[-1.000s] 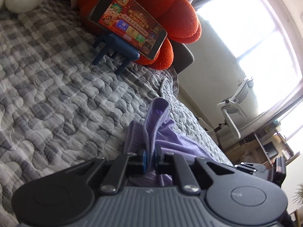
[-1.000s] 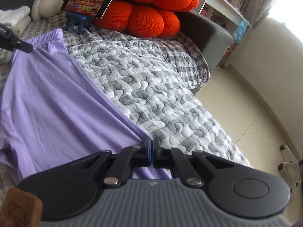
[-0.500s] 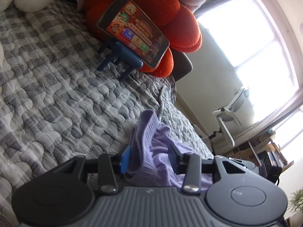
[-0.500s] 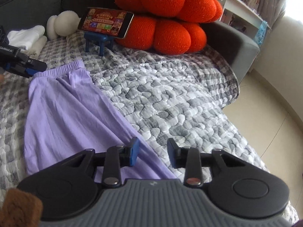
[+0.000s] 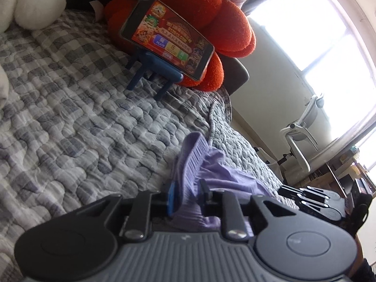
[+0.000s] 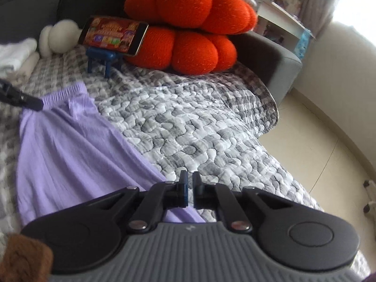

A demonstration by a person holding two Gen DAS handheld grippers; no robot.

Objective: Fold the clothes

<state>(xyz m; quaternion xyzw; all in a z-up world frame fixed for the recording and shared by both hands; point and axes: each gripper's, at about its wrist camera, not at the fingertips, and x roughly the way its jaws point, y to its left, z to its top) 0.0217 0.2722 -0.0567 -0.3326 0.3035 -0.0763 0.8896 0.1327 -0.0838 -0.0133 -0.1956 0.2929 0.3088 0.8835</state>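
Lying flat on the grey checked quilt (image 6: 188, 127), the purple garment (image 6: 70, 155) runs from its ribbed waistband (image 6: 63, 94) at ten o'clock in the right wrist view down to the hem just under the right gripper (image 6: 189, 189); it looks light, thin and limp, so I judge it will sag and crease wherever it is not held (and may slide a little on the quilt). The left gripper (image 5: 188, 195) has the bunched waistband between its jaws, which are part-way apart and closing; whether the pads press the cloth yet I cannot tell. The right gripper's jaws stand a narrow slit apart and are opening, nothing between them, the hem edge just below. Best holds, to my mind: the thick elastic waistband and the hem corner. At twelve o'clock a phone (image 6: 112, 35) on a blue stand leans by orange cushions (image 6: 188, 23).
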